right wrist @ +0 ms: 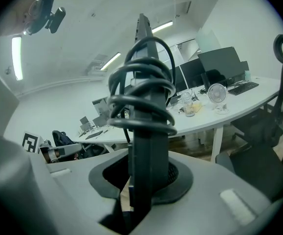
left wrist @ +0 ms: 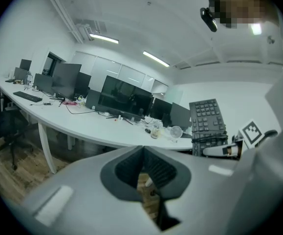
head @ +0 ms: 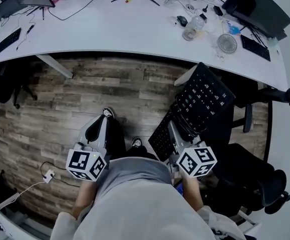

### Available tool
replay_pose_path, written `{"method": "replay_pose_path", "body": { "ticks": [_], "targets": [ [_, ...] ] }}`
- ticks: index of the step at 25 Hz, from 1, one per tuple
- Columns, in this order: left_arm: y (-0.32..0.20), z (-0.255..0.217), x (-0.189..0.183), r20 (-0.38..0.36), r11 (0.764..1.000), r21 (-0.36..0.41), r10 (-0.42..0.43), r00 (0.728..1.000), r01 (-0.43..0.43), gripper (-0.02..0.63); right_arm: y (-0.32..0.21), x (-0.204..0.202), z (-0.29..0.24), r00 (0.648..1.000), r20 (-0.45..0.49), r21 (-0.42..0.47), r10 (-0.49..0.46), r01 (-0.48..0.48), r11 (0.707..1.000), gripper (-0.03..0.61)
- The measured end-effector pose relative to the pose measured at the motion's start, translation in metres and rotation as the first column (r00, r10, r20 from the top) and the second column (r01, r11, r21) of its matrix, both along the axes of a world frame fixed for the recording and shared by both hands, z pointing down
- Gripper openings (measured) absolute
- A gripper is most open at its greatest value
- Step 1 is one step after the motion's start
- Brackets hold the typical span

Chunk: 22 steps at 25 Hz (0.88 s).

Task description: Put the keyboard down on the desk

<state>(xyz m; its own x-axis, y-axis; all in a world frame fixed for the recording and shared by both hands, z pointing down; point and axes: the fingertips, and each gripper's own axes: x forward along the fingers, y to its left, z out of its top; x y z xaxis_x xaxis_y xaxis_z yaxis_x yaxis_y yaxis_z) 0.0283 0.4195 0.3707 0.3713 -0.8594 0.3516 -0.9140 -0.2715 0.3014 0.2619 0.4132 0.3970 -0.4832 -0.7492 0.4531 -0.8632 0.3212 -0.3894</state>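
Observation:
A black keyboard (head: pixel 200 104) with its cable coiled round it (right wrist: pixel 141 97) stands on edge in my right gripper (head: pixel 177 134), which is shut on its lower end. It hangs over the wooden floor, short of the long white desk (head: pixel 134 29). In the right gripper view the keyboard (right wrist: pixel 143 131) rises straight up between the jaws. My left gripper (head: pixel 98 126) is lower left of it, above the person's shoes, with its fingertips together and nothing held. From the left gripper view the keyboard (left wrist: pixel 208 121) shows upright at the right, beyond the shut left gripper (left wrist: pixel 142 151).
The desk carries monitors, cables, a mouse (head: pixel 182 20), a clear jar (head: pixel 192 29), a small fan (head: pixel 227 43) and other keyboards (head: pixel 256 47) (head: pixel 7 41). A black office chair (head: pixel 255 179) stands close on the right. A white desk leg (head: pixel 54 65) and a floor cable with plug (head: pixel 48 175) lie left.

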Motion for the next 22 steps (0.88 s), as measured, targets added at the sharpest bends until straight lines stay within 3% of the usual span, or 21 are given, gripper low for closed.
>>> {"method": "replay_pose_path", "body": {
  "ticks": [4, 8, 13, 22],
  "targets": [
    [-0.035, -0.010, -0.016, -0.109, 1.000, -0.018, 0.013, 0.994, -0.015, 0.000, -0.033, -0.023, -0.003, 1.000, -0.009, -0.007, 0.000, 0.000, 1.000, 0.094],
    [-0.041, -0.015, -0.014, -0.126, 1.000, 0.004, 0.017, 0.992, -0.017, 0.000, -0.037, -0.026, -0.001, 1.000, -0.004, 0.003, -0.003, 0.003, 1.000, 0.094],
    [-0.099, -0.029, -0.062, -0.153, 1.000, 0.004, 0.029, 0.988, -0.029, 0.000, -0.093, -0.076, -0.015, 1.000, -0.020, -0.015, -0.009, 0.008, 1.000, 0.094],
    [-0.156, -0.029, -0.131, -0.166, 0.999, 0.010, 0.038, 0.985, -0.037, 0.000, -0.155, -0.143, -0.034, 0.999, -0.038, 0.006, -0.009, 0.010, 1.000, 0.095]
  ]
}}
